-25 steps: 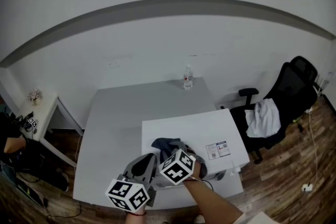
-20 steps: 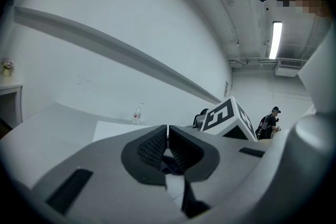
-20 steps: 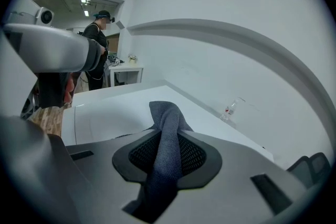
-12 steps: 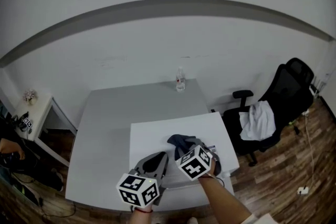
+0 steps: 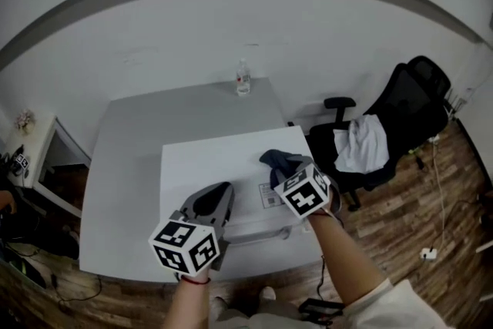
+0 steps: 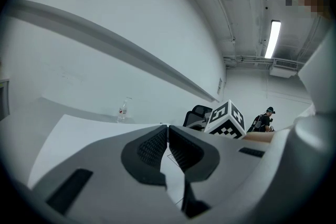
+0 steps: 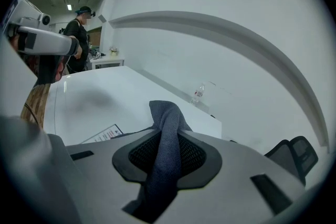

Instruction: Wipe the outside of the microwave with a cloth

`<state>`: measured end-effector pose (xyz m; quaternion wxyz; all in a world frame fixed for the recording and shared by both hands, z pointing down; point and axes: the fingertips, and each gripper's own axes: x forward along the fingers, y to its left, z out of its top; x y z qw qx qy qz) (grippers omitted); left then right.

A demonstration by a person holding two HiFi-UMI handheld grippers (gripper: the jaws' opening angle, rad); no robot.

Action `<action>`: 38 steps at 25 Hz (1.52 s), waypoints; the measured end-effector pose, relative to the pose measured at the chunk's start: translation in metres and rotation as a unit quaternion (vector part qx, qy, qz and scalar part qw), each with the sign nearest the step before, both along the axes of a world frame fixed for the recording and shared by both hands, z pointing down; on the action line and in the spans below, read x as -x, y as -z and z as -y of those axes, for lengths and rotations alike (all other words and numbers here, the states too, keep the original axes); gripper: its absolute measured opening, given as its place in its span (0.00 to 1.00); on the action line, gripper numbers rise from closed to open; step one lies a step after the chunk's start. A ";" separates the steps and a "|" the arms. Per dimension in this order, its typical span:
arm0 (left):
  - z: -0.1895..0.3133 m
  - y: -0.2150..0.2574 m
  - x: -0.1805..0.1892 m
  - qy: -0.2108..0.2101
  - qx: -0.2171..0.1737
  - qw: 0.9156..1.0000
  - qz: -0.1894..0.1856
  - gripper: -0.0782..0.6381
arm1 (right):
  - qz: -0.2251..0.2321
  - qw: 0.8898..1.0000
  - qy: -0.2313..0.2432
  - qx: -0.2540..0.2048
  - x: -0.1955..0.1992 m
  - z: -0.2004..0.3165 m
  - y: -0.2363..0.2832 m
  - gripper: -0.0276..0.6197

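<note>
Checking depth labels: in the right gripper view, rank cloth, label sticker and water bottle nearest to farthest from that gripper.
1. cloth, clamped in its jaws.
2. label sticker, left, on the microwave top.
3. water bottle, far ahead.

A pale grey rectangular table [image 5: 131,158] stands against a white wall [image 5: 308,19]. A small clear plastic bottle [image 5: 243,78] stands upright near its far edge. To the right, a black office chair [image 5: 412,92] holds a crumpled white garment [image 5: 360,144], on brown wood-plank floor [image 5: 431,212].
</note>
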<state>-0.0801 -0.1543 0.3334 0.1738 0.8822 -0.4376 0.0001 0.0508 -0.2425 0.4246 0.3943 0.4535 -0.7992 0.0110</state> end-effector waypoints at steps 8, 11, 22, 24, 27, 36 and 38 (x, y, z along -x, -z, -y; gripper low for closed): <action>-0.008 0.005 -0.010 -0.012 0.005 1.000 -0.006 0.13 | -0.003 1.000 -0.020 0.007 -0.036 0.009 0.000 0.19; -0.009 0.005 -0.006 -0.014 0.008 1.000 -0.009 0.13 | 0.013 0.999 -0.042 0.012 -0.041 0.013 -0.001 0.19; -0.018 0.007 0.043 -0.010 0.010 1.000 -0.026 0.13 | 0.003 0.996 -0.081 0.021 -0.004 0.018 -0.005 0.19; -0.018 0.006 0.054 -0.008 0.013 0.999 -0.031 0.13 | 0.001 0.997 -0.068 0.019 0.018 0.020 -0.004 0.19; -0.020 0.003 0.072 -0.002 0.014 0.999 -0.037 0.13 | -0.010 0.999 -0.037 0.005 0.057 0.023 0.005 0.19; -0.027 -0.001 0.127 0.032 0.019 0.998 -0.052 0.13 | -0.004 1.000 0.026 0.004 0.165 0.021 0.004 0.19; -0.027 -0.003 0.136 0.038 0.020 0.998 -0.053 0.13 | -0.001 0.999 0.039 0.005 0.186 0.021 0.004 0.19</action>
